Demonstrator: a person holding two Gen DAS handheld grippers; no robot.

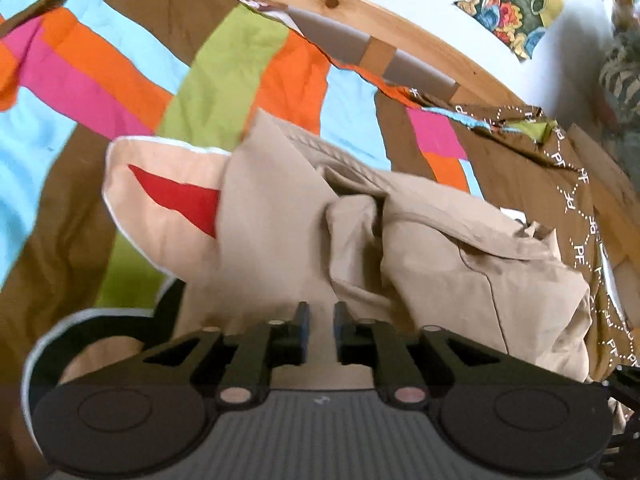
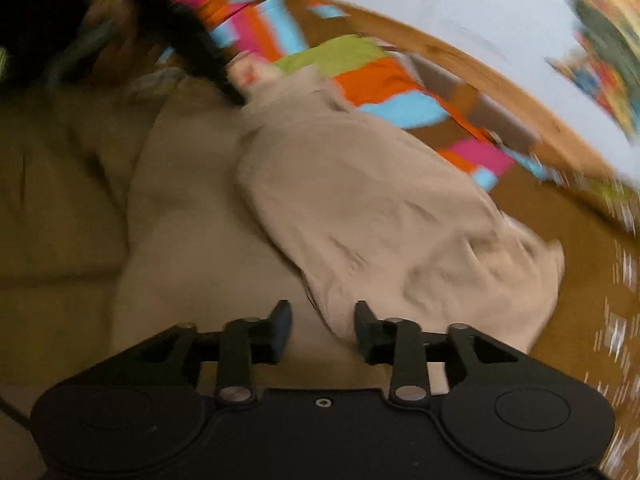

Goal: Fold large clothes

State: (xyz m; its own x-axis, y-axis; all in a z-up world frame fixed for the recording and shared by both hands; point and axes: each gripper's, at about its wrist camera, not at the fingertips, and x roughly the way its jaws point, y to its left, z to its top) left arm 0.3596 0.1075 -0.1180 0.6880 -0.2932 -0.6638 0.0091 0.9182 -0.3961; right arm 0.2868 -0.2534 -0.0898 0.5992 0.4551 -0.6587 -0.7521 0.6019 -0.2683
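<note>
**Both grippers at the garment, fold not squared yet**

Left gripper (image 1: 319,322): jaws nearly shut, narrow gap. Beige cloth fills that gap, so we read it as pinching a layer of the garment (image 1: 420,248). We can't confirm true contact on the pads. A pinch there makes sense: it gives control of one edge while the rest drapes.

Right gripper (image 2: 322,326): jaws open and wide apart, nothing between them except cloth lying underneath. The right view is badly smeared, so detail is poor. We judge it's free to reach for the next edge or to flatten.

The garment lies bunched on the bed (image 1: 132,92), just ahead of both grippers. It is creased into thick folds, not flat. A pale flap with a red patch (image 1: 180,200) sticks out on its left side, possibly a lining or pocket. We can't tell which.

Beyond it, the striped cover runs to the wooden frame (image 1: 360,4), then a white wall.

Our read: mid-fold, with layers heaped rather than aligned. Risk is lifting several layers at once. The next move needs the bulk spread flat first.
</note>
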